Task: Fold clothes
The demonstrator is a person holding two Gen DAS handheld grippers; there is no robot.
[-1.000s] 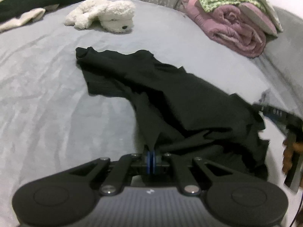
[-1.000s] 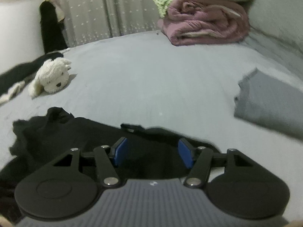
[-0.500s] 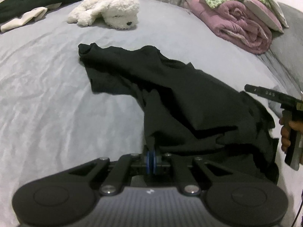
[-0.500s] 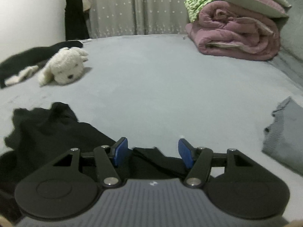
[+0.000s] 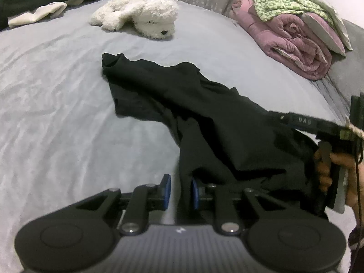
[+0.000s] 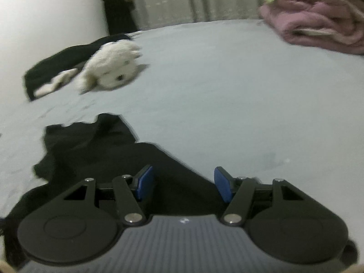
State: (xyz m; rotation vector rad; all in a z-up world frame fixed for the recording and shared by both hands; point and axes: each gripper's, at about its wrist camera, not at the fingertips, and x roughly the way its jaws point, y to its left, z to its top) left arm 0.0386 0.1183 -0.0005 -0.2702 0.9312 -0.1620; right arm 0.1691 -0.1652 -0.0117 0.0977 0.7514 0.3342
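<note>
Folding has hardly begun: black shirt lies rumpled on the bed. Left gripper fingers have just been opening (cloth loose between them); right gripper fingers gape wide, holding nothing.

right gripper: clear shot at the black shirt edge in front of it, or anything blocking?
Probably yes. The right gripper is open, with the black shirt lying directly under and ahead of it on the grey bedsheet. Nothing sits between them; the plush dog is well beyond.
</note>
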